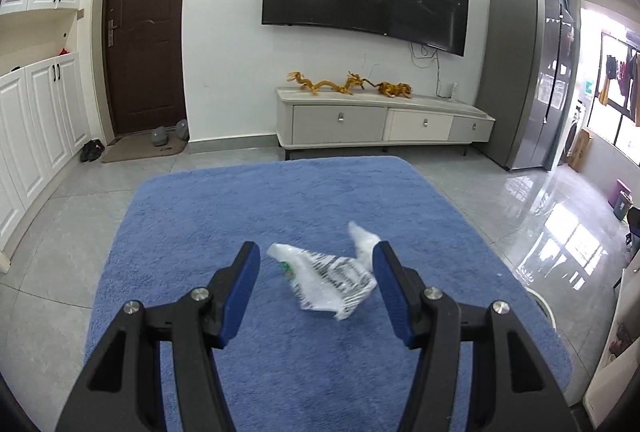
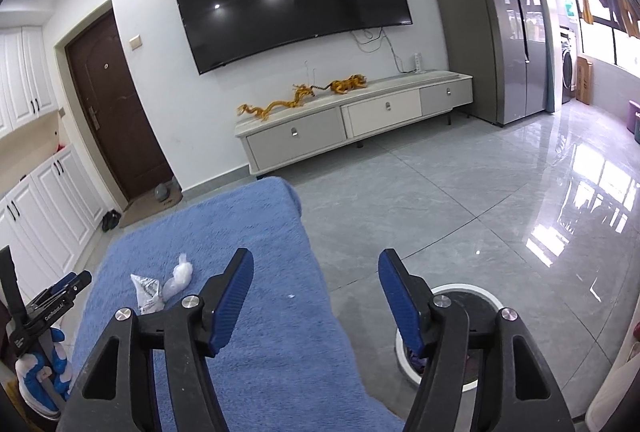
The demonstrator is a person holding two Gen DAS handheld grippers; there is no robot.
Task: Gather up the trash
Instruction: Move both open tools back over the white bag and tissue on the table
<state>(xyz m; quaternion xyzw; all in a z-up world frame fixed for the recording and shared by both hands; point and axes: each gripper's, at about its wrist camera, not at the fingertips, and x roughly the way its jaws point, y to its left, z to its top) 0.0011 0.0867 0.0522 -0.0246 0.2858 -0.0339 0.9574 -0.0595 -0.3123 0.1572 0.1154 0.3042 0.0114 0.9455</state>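
Note:
A crumpled white plastic wrapper (image 1: 330, 282) with black print lies on the blue fluffy cloth (image 1: 224, 216). A clear plastic wad (image 1: 362, 240) sits just beyond it. My left gripper (image 1: 316, 260) stands open above the cloth, its blue pads on either side of the wrapper without touching it. In the right wrist view the wrapper (image 2: 146, 290) and the wad (image 2: 179, 277) lie far left. My right gripper (image 2: 316, 268) is open and empty over the cloth's right edge (image 2: 316, 264). A round white bin (image 2: 466, 316) with a dark inside stands on the floor under its right finger.
A low TV cabinet (image 1: 384, 120) with dragon figures stands against the far wall under a large screen. A tall grey fridge (image 1: 520, 72) is at the right. Grey floor tiles (image 2: 460, 200) surround the cloth. The left gripper's handle and a gloved hand (image 2: 44, 364) show at the lower left.

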